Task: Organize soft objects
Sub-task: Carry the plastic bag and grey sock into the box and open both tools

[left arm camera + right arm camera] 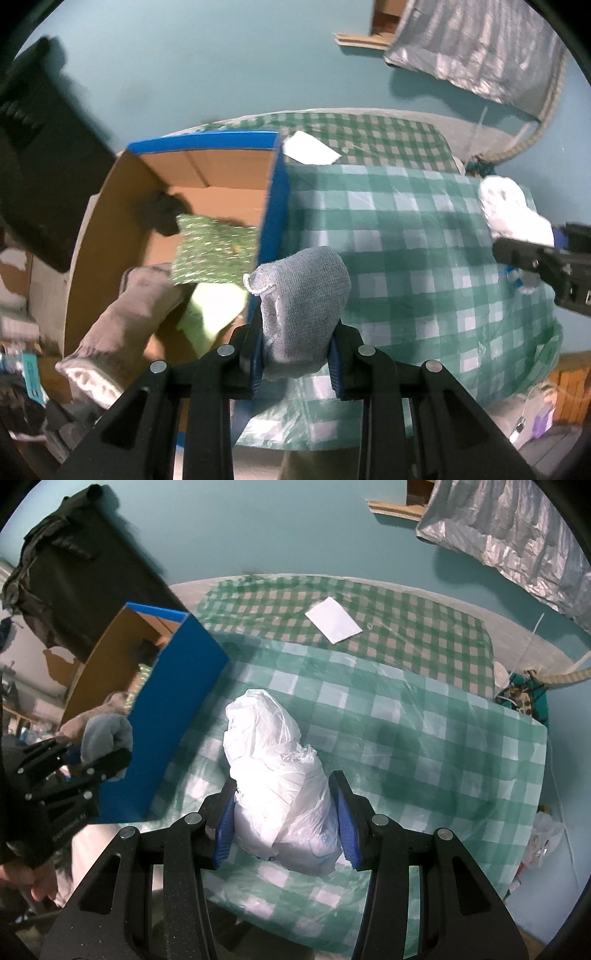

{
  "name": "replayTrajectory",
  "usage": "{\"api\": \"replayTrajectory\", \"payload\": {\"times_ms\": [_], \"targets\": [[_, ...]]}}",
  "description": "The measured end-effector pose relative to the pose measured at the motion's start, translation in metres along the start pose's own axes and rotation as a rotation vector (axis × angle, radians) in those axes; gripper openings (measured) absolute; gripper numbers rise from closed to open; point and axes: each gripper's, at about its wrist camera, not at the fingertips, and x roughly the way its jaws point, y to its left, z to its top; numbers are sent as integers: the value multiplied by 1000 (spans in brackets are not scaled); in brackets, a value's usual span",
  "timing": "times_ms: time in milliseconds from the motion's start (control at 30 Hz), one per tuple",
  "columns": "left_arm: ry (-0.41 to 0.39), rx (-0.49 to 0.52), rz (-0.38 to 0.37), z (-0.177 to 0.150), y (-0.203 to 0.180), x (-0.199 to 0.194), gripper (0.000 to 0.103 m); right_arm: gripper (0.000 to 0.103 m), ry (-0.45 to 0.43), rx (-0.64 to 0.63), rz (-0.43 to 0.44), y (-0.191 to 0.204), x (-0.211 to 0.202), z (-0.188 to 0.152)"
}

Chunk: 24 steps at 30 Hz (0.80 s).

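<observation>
The left gripper [295, 354] has its fingers [255, 354] squeezed tight on a grey sock [303, 288], and the sock pokes up and away from the fingers, soft and lumpy. It hangs right by the blue edge of the cardboard box [275, 192], which sits just to the left of it. So the box is on that hand's side, and a small move left should put the sock over the opening. Inside the box I can see a green sparkly pad [216, 251], a beige sock [125, 317] flopping over the near wall, and something dark at the back (too blurry to name). The right gripper [286, 823] is further off, out over the checked cloth on the surface [424, 738]. Its fingers [349, 827] are pressed against both sides of a white plastic bag [280, 775]. The bag is long and stretches away from the fingers, leaning a bit toward the box. It rests on the cloth, I think, not lifted yet.
</observation>
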Motion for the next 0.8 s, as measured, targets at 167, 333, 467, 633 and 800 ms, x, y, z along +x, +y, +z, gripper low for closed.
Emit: {"api": "replayTrajectory", "payload": {"times_ms": [167,333,467,633,800], "targets": [[-13,-58,1,-3,24,-14,28,47,-9,-19,4,17,-9,2],[-34,-67,29,-8,44,-25,28,47,-19,-40,8,35,-14,6],[-36,-100,44,-10,64,-29,28,47,-25,-57,14,49,-17,11],[-40,-140,63,-12,84,-32,28,47,-30,-78,28,69,-18,19],[-42,-166,72,-13,101,-32,28,47,-36,-106,52,93,-13,28]]}}
